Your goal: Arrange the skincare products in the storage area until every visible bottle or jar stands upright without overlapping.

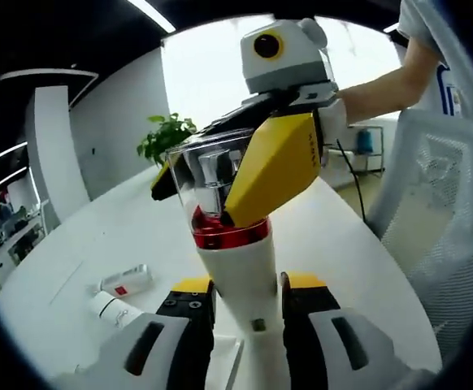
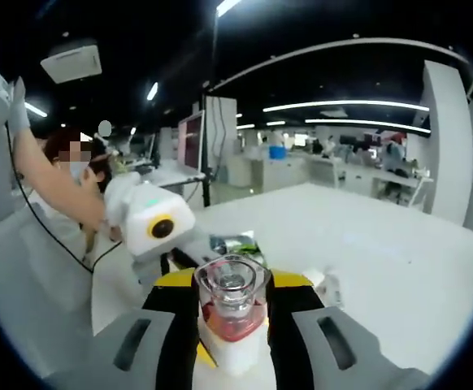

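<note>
The white bottle (image 1: pixel 245 301) is being held above the bench (image 1: pixel 74 268), well apart from the surface. The left tongs (image 1: pixel 246 313) are gripping its white body from both sides. The right tongs (image 1: pixel 220 175) are clamping its clear cap (image 1: pixel 208 175), just above the red collar (image 1: pixel 230 233). In the right gripper view, the right tongs (image 2: pixel 231 313) are closing on the same cap (image 2: pixel 232 284), with the left tongs (image 2: pixel 151 223) sitting just behind it.

The bench is offering wide open room on both sides; its curved edge is running along the right of the left gripper view, next to a mesh chair (image 1: pixel 444 236).

Two small tubes (image 1: pixel 123 292) are lying flat on the bench, well apart from the bottle. One is carrying a red label; its writing is too small to read.

A potted plant (image 1: pixel 165 134) is standing at the far bench edge. A person's arm (image 1: pixel 383 85) is reaching in from the right.
</note>
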`<state>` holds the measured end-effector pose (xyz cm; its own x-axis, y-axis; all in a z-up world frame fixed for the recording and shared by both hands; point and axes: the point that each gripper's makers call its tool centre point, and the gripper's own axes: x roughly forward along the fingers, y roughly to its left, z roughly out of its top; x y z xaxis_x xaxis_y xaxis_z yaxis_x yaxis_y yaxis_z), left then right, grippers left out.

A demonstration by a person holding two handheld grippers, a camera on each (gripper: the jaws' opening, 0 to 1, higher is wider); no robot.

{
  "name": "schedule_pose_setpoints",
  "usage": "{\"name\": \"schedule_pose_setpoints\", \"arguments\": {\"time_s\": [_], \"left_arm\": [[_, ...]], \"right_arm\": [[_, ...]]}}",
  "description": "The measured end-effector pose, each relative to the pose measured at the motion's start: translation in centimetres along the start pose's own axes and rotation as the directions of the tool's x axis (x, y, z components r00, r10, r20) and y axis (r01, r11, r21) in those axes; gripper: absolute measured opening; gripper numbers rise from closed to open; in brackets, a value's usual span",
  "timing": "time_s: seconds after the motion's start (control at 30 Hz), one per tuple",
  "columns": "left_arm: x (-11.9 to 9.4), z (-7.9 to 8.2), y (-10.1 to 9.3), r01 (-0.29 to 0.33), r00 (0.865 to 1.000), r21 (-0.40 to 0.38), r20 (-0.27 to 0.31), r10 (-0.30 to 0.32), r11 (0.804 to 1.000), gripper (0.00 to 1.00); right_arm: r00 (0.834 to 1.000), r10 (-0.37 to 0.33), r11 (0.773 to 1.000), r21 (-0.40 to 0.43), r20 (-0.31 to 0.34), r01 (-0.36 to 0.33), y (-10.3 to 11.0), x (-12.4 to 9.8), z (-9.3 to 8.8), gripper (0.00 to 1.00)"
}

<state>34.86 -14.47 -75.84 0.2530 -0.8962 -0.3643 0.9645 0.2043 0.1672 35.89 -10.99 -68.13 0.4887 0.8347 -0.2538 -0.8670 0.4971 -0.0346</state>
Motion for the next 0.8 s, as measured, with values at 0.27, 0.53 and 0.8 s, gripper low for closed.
{"name": "schedule_pose_setpoints", "arguments": {"time_s": [0.27,0.53,0.8], "left_arm": [[-0.4,-0.7,1.3,-0.049,0.999,0.008,-0.023,0.050,0.999,0.33],[-0.1,-1.1,2.2,-0.082,0.996,-0.029,-0.028,0.081,0.996,0.27],[0.3,-1.2,2.3,-0.080,0.996,-0.040,-0.034,0.079,0.996,0.29]], "right_arm": [[1.000,-0.002,1.000,-0.020,0.000,0.002,-1.3,0.1,0.1,0.31],[1.000,-0.017,1.000,-0.007,0.000,0.017,-2.8,0.0,0.0,0.32],[1.000,0.003,1.000,-0.007,-0.010,-0.004,-2.5,0.0,0.0,0.32]]}}
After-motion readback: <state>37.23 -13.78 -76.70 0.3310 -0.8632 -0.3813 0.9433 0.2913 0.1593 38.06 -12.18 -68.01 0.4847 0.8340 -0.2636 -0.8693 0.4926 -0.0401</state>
